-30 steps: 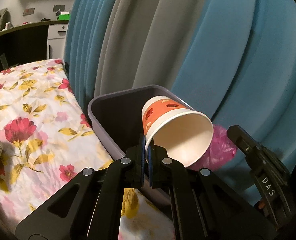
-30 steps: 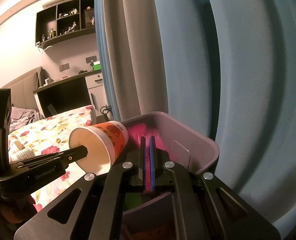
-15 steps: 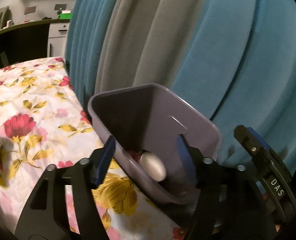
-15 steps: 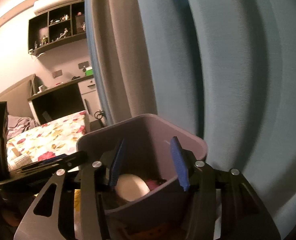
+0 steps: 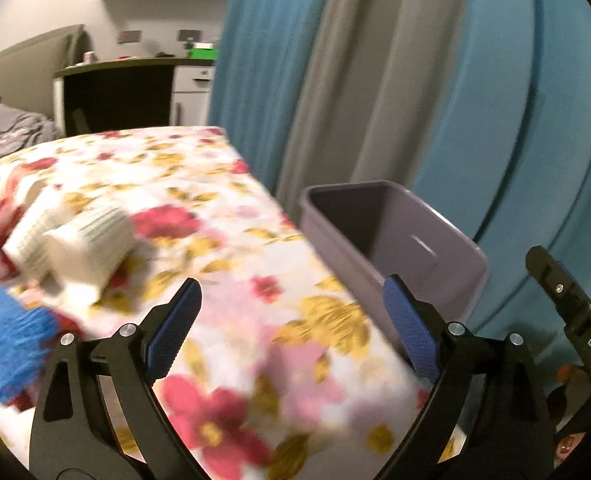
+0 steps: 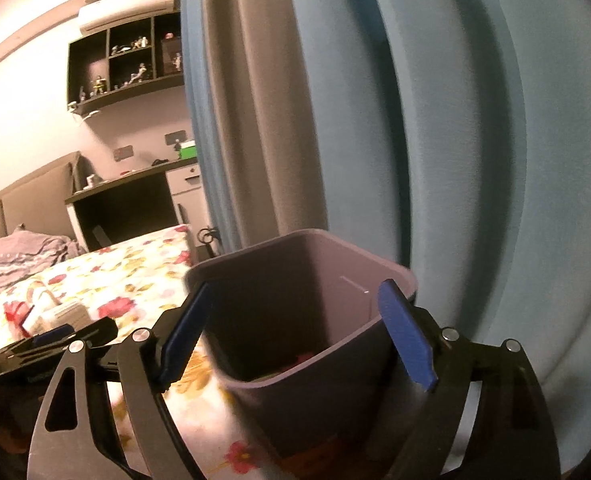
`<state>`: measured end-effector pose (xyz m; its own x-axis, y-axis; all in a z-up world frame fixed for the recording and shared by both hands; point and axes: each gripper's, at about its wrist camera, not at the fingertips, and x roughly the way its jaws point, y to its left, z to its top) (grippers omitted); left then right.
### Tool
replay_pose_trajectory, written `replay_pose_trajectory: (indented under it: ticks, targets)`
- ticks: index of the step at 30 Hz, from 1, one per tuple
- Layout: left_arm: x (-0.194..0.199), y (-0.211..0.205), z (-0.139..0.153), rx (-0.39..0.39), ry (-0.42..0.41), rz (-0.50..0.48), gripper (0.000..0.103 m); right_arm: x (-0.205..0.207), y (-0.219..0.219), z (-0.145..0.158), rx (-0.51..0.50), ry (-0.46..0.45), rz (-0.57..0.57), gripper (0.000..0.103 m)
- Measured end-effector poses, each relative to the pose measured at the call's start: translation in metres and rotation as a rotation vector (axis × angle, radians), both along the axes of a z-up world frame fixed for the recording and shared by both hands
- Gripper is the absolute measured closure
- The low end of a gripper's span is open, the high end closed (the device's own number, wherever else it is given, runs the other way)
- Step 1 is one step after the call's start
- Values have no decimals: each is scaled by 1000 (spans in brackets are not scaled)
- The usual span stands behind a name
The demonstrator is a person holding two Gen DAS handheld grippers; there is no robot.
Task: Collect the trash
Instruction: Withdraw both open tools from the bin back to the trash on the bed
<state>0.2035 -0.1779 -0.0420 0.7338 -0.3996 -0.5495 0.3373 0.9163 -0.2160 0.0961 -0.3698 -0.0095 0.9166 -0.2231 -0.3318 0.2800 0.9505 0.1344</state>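
2 gripper views of a bedroom, both blurred by motion. Judging by the layout, the step in hand is the gap between a drop and the next pickup.

In the left wrist view, at 9 o'clock, pale paper cups (image 5: 75, 240) are lying on their sides on the floral bedspread (image 5: 223, 208), with something blue and blurred (image 5: 7, 344) just below them at 8 o'clock — what it is cannot be told. The left gripper (image 5: 291, 328) is pointing down across the bedspread, its blue-padded jaws opening wide with nothing between them. At 2 o'clock the grey-purple bin (image 5: 447, 264) is standing beside the bed's edge, in front of blue and grey curtains (image 5: 375, 80).

In the right wrist view the same litter (image 6: 43, 312) is showing small at 8 o'clock. The right gripper (image 6: 295, 332) is angling slightly downward over the bin's mouth, its jaws also opening and gripping nothing — the bin's near wall merely sits behind the gap. A scrap of pink is visible deep inside.

The next move likely calls for reaching toward the cups, lining the jaws across 1 cup's wall and closing gently, since thin paper crushes easily.
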Motion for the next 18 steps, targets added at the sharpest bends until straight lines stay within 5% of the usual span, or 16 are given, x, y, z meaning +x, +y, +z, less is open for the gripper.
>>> replay_pose_trajectory:
  ticks: [10,18]
  targets:
    - [-54,58,18,-7,-69,64,13,-8,51,5,-14,-4,99,20]
    - [-83,131,19,12,-86,206,13,-14,98,2,-11,11,187,20]
